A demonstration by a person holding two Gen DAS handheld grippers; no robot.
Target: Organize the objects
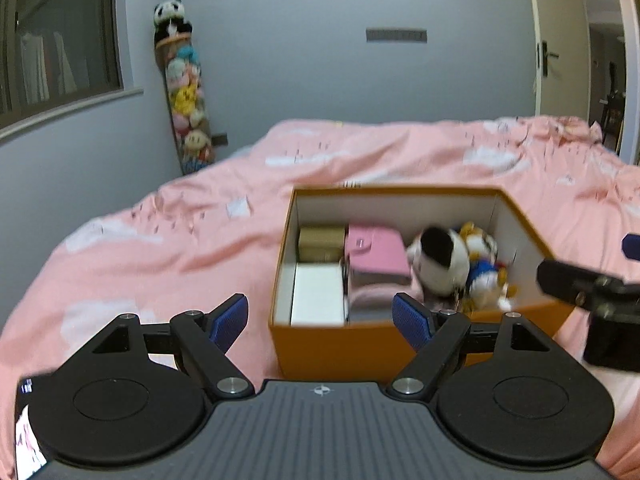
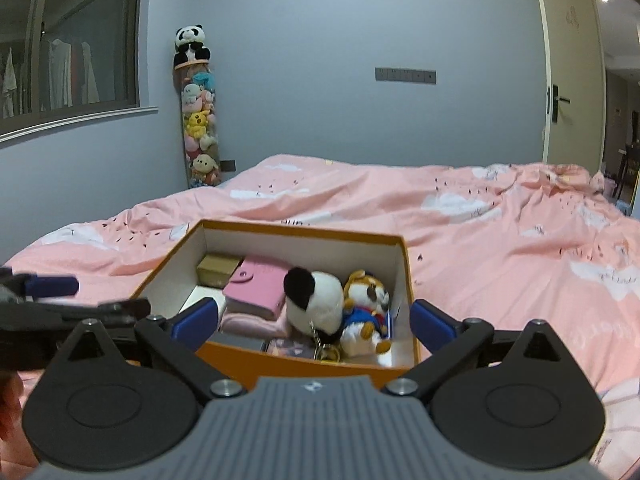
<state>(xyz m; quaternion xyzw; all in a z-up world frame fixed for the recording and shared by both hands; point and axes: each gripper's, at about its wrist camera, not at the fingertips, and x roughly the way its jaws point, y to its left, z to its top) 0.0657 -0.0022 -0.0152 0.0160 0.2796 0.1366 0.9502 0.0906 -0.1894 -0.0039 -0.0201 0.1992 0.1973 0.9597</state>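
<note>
Packing looks nearly finished: orange cardboard box (image 2: pixel 304 364) on the pink bed quilt (image 2: pixel 500 248) holds black-and-white plush panda (image 2: pixel 314 300). Left gripper (image 1: pixel 320 316) and right gripper (image 2: pixel 314 322) both hover with fingers apart, empty; next likely needs another item or a lid.

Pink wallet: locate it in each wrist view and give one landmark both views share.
Left wrist: pink wallet mid-box, right of center, panda plush to its right.
Right wrist: pink wallet center-left, left of the panda plush.
Shared landmark: orange box.
</note>
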